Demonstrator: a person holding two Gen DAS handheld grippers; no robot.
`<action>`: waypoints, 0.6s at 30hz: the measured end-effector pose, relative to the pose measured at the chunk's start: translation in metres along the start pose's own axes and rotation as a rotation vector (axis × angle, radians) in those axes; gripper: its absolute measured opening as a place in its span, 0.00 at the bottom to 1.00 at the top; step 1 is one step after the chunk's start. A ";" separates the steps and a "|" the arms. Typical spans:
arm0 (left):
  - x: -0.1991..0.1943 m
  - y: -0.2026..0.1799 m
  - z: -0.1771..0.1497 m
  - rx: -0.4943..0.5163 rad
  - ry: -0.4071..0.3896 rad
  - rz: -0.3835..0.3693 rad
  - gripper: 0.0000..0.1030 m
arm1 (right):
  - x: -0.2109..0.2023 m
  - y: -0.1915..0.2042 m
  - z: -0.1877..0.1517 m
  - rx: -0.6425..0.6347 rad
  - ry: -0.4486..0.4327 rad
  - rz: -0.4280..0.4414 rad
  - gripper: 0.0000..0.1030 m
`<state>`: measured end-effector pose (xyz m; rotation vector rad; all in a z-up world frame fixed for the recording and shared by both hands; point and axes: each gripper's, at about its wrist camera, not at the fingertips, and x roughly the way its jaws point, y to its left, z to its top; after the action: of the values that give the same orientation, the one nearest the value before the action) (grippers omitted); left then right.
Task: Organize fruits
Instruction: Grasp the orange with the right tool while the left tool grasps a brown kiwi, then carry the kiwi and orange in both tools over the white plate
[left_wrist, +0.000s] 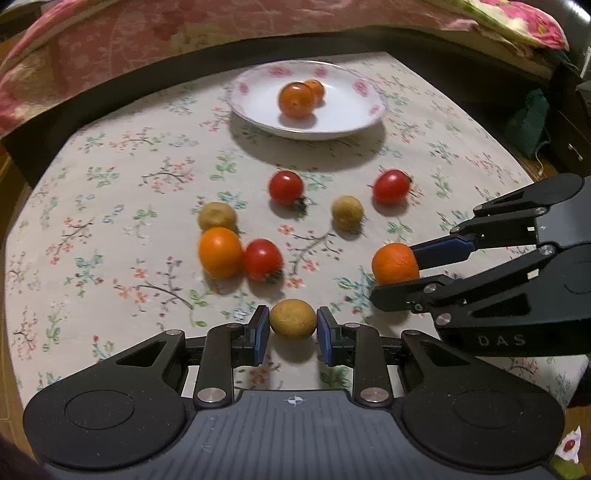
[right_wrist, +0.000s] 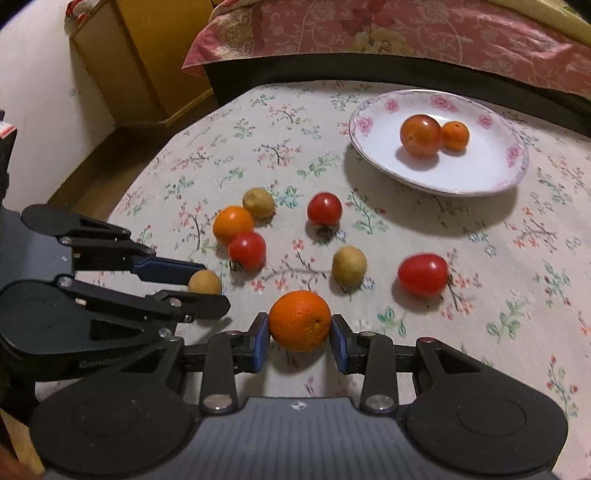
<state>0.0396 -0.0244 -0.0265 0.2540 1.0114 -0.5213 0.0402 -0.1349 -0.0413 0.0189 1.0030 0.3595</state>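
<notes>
My left gripper (left_wrist: 291, 326) is shut on a small yellow-brown fruit (left_wrist: 291, 318) just above the cloth; it also shows in the right wrist view (right_wrist: 204, 282). My right gripper (right_wrist: 300, 330) is shut on an orange (right_wrist: 299, 320), seen from the left wrist view (left_wrist: 394, 263) too. A white floral plate (left_wrist: 258, 110) at the far side holds two orange fruits (left_wrist: 296, 99). Loose on the cloth lie three red tomatoes (left_wrist: 285, 187), (left_wrist: 390, 186), (left_wrist: 262, 259), an orange (left_wrist: 219, 252) and two yellow-brown fruits (left_wrist: 217, 216), (left_wrist: 347, 212).
The table wears a floral cloth (left_wrist: 110, 206). A bed with a pink floral cover (left_wrist: 147, 33) runs along the far edge. A yellow cabinet (right_wrist: 147, 55) stands at far left in the right wrist view. The two grippers sit close side by side.
</notes>
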 end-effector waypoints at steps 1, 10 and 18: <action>0.001 -0.002 -0.001 0.007 0.002 -0.003 0.34 | -0.002 0.000 -0.002 0.000 0.005 -0.006 0.34; 0.007 -0.011 -0.008 0.057 0.006 -0.002 0.37 | -0.011 0.000 -0.027 0.014 0.037 -0.056 0.35; 0.006 -0.014 -0.011 0.081 0.008 0.009 0.58 | -0.010 0.001 -0.025 -0.011 0.021 -0.054 0.37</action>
<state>0.0274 -0.0333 -0.0370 0.3322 0.9974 -0.5542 0.0142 -0.1405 -0.0470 -0.0215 1.0200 0.3159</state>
